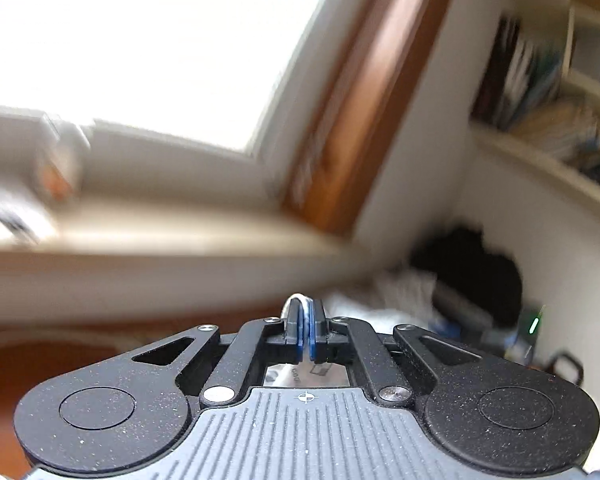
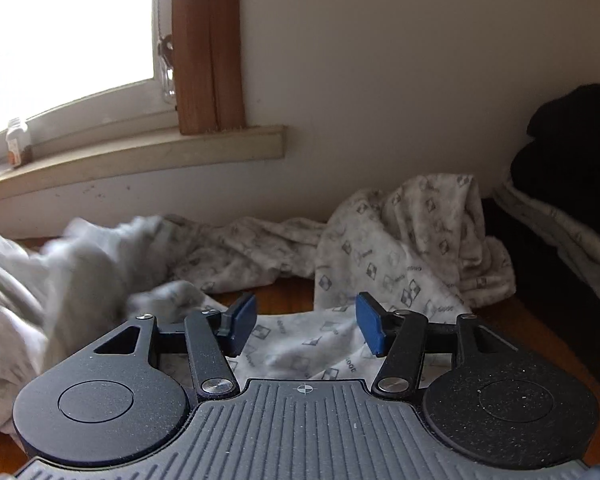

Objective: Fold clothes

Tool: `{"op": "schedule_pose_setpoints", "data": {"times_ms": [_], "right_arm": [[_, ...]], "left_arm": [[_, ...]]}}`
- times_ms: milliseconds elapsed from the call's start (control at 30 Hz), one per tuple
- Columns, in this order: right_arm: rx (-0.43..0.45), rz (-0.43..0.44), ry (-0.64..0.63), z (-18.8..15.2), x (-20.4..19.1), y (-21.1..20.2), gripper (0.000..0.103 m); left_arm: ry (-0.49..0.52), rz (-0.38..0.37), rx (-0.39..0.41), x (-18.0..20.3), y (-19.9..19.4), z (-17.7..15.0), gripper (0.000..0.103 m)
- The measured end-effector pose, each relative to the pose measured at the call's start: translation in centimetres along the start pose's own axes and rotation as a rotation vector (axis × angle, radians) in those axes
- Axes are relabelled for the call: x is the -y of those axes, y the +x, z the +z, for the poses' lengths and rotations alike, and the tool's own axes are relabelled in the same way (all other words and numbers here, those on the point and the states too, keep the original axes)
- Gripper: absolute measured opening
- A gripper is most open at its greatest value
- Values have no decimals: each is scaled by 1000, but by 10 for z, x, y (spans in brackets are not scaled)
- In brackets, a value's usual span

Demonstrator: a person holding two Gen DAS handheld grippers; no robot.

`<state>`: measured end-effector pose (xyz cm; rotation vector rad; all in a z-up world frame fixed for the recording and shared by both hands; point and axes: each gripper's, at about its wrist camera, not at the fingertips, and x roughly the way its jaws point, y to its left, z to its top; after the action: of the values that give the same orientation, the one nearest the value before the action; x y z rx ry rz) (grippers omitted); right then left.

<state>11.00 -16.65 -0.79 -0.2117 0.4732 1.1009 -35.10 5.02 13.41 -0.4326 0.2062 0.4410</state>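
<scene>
A white garment with a small grey print (image 2: pixel 400 240) lies crumpled on a wooden table (image 2: pixel 288 300), heaped against the wall. Its left part (image 2: pixel 80 264) is blurred and lifted. My right gripper (image 2: pixel 306 326) is open just above a flat stretch of the cloth, its blue pads (image 2: pixel 244 320) clear of the fabric. My left gripper (image 1: pixel 305 312) is shut on a thin fold of white cloth that pokes out above its pads. More printed cloth shows under its linkage. The left wrist view is blurred, and the white heap (image 1: pixel 400 292) sits ahead to the right.
A dark garment (image 2: pixel 568 152) rests on a folded light pile at the right. A window sill (image 2: pixel 140 156) with a small bottle (image 2: pixel 17 140) runs along the wall behind. A wooden window frame (image 2: pixel 208 48) stands above it. Shelves with books (image 1: pixel 540 92) are at the right.
</scene>
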Motion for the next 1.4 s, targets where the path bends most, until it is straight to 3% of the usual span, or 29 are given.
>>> {"op": "schedule_pose_setpoints", "data": {"times_ms": [100,233,267,367,500,567,700,1033,1100,1233,1300,1400], "right_arm": [[-27,15,-4,0,-4,7,55],[-56,25,-24,-2,-14,13,55],[-66,29,-31,-2,-17,15,55],[-93,41,-59,-5,-26,20,55],[-117,42,-86,-7,-34,25,55],[-118,42,-87,-8,-34,25,55],[-122,44,-91,-6,-38,22,56],[-125,50,-91,-2,-42,21,58],[-125,51,-91,-2,-41,21,58],[-125,53,-90,-2,-40,21,58],[-125,52,-92,-2,-41,21,58],[-125,55,-90,-2,-40,21,58]], "left_arm": [[24,69,113,-4,-62,30,2],[22,224,202,-27,-131,58,2],[30,287,199,-34,-138,58,2],[16,374,136,-56,-140,47,2],[-15,422,16,-80,-119,16,5],[-13,445,-1,-82,-108,4,11],[-1,417,-27,-73,-86,-3,41],[52,275,-121,-50,14,-27,58],[67,235,-129,-49,35,-34,68],[68,179,-150,-52,71,-46,71],[69,162,-163,-54,84,-52,78],[85,124,-185,-53,98,-62,78]]}}
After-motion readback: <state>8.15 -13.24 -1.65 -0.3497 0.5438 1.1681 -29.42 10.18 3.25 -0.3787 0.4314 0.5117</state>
